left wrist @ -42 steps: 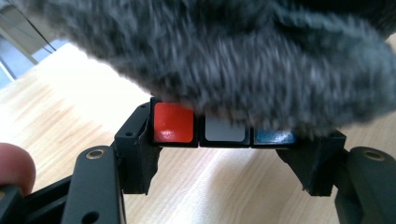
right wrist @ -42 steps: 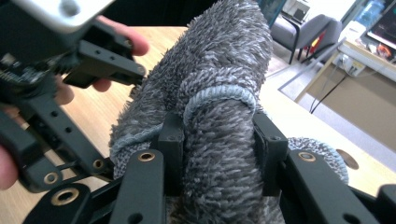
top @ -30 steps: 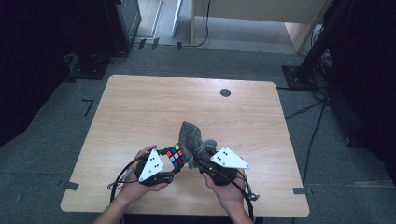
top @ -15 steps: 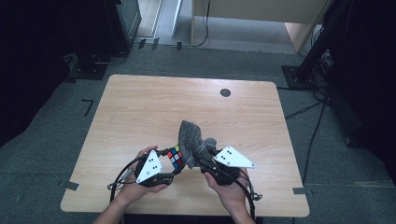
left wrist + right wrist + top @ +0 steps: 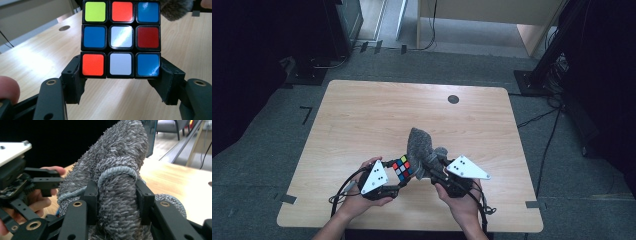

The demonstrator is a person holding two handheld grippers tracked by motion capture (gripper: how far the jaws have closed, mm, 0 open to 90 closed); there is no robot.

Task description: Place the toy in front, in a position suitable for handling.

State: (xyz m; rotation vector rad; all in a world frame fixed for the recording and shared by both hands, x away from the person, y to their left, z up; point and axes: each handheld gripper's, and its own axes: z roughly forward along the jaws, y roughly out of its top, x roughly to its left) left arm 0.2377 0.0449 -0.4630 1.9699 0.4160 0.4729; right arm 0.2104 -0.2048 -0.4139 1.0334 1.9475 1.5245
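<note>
Nearest the table's front edge, both hands sit side by side, each wrapped around a gripper. At about seven o'clock from the table's middle, the left hand holds the left gripper, whose jaws are clamped on the bottom row of a puzzle cube, one jaw on each side face. That cube is rigid, light and glossy (the white centre tile throws back a streak of light), so I judge it could slip or twist out if pinched only at a corner; flat opposite faces, as here, are the sensible place to hold it. It is lifted clear of the wood and tilted toward the cloth.

At about five o'clock, the right hand holds the right gripper, its jaws narrowed on a fold of a grey shaggy cloth. This cloth is soft, light and floppy; it bunches rather than keeps shape, so a gathered fold near the stitched hem gives the firmest hold. In the high view the cloth rises above the gripper and leans against the cube's right side, seemingly touching it, as for wiping. Both wrists are turned inward so the tools face each other.

Farther off, at twelve o'clock, a small dark round spot lies near the far edge.
</note>
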